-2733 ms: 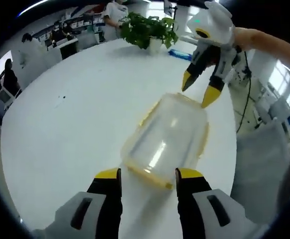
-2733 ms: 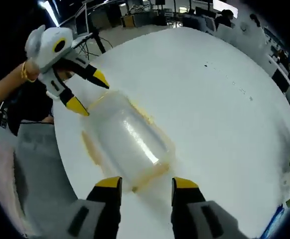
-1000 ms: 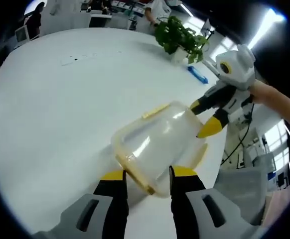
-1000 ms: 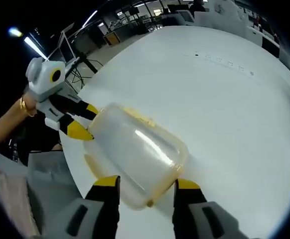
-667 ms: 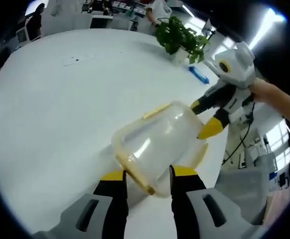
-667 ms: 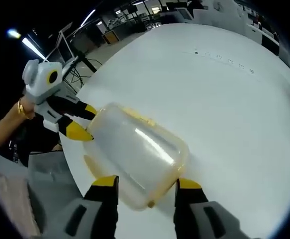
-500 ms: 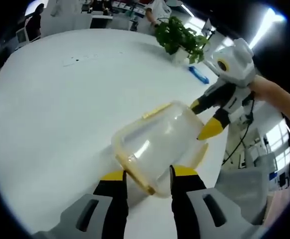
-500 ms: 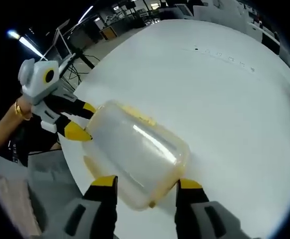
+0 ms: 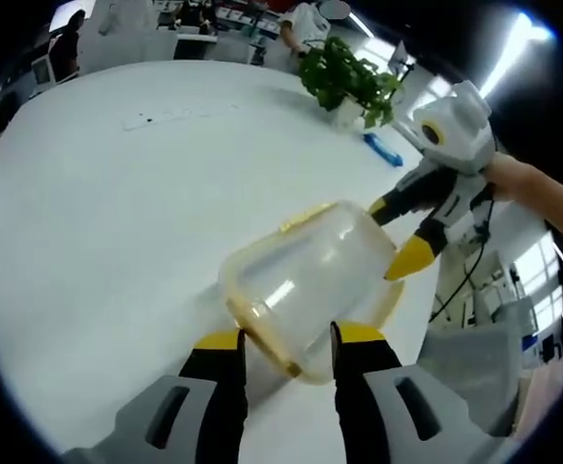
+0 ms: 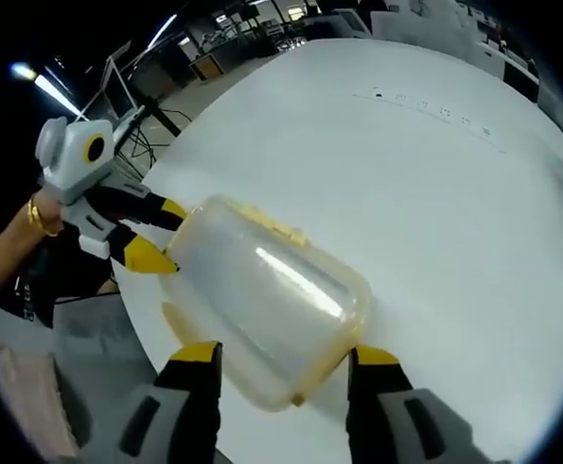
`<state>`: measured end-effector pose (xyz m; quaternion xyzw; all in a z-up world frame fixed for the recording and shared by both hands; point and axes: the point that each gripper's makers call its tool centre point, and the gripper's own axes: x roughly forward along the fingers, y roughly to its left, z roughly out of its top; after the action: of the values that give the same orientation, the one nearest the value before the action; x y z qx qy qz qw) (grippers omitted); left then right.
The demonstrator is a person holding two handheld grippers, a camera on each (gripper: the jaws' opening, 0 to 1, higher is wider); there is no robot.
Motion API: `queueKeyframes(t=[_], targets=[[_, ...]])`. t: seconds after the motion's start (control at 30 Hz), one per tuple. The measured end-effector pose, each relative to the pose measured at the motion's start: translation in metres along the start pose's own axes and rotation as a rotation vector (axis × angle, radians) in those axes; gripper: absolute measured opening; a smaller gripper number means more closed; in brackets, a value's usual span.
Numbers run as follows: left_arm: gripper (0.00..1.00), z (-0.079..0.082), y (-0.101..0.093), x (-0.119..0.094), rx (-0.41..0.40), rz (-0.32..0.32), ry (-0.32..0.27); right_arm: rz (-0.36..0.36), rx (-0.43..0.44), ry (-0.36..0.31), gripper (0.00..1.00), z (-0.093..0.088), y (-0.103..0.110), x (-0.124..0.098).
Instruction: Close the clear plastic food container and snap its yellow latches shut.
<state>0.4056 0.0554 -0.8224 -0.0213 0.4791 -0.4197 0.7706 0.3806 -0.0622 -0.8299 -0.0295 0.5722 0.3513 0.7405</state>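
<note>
Lying between both jaw pairs: container (image 9: 306,280), ends within open jaws.

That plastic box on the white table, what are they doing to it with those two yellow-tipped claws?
A person is working a clear container on a round white table with two hand-held grippers. The left gripper sits with its open jaws at one end of the container, and the right gripper straddles the opposite end, also open. The container lies with its clear body up and its yellow-edged rim down. A yellow latch sticks out along one side, apparently not yet snapped.
</note>
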Motion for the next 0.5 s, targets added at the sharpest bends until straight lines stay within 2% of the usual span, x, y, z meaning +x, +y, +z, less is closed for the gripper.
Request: queueKeyframes(t=[0.03,0.17,0.3,0.43,0.5], targets=[[0.32,0.0,0.001,0.0,-0.022,0.004,0.0,0.002,0.004,-0.002,0.53,0.001,-0.002,0.0],[0.35,0.002,0.001,-0.001,0.02,0.028,-0.008,0.017,0.043,-0.021,0.55,0.003,-0.002,0.002],[0.42,0.003,0.002,-0.002,0.047,0.057,-0.002,0.015,0.043,-0.035,0.55,0.004,-0.002,0.002],[0.53,0.005,-0.007,-0.005,0.088,0.039,0.002,-0.019,0.025,-0.044,0.55,0.005,-0.005,-0.002],[0.53,0.012,-0.005,-0.008,0.141,0.072,-0.012,-0.068,-0.003,-0.07,0.54,0.01,-0.013,-0.006]])
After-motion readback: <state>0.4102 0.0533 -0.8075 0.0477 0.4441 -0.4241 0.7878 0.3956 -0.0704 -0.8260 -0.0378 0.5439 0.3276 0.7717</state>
